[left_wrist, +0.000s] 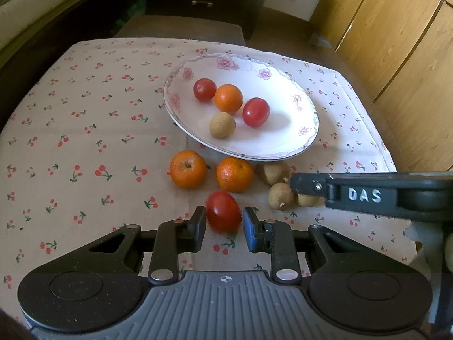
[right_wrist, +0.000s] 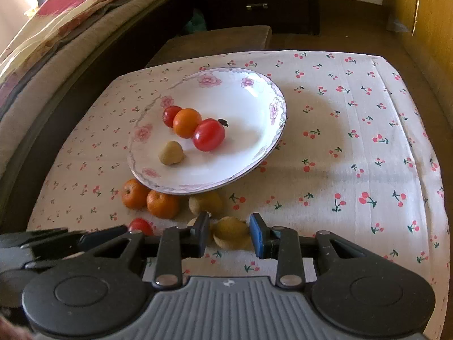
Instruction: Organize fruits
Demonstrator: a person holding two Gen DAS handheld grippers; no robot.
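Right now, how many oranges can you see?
3. One orange on the plate sits between two tomatoes; the left orange and right orange lie side by side on the tablecloth just in front of the plate.

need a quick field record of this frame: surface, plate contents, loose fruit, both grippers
surface: cherry-print cloth
plate: two red tomatoes, one orange, one tan fruit
loose on cloth: two oranges, tan fruits beside them, near the plate's front rim
left gripper: shut on red tomato
right gripper: shut on tan fruit
task status: fruit remains off the plate
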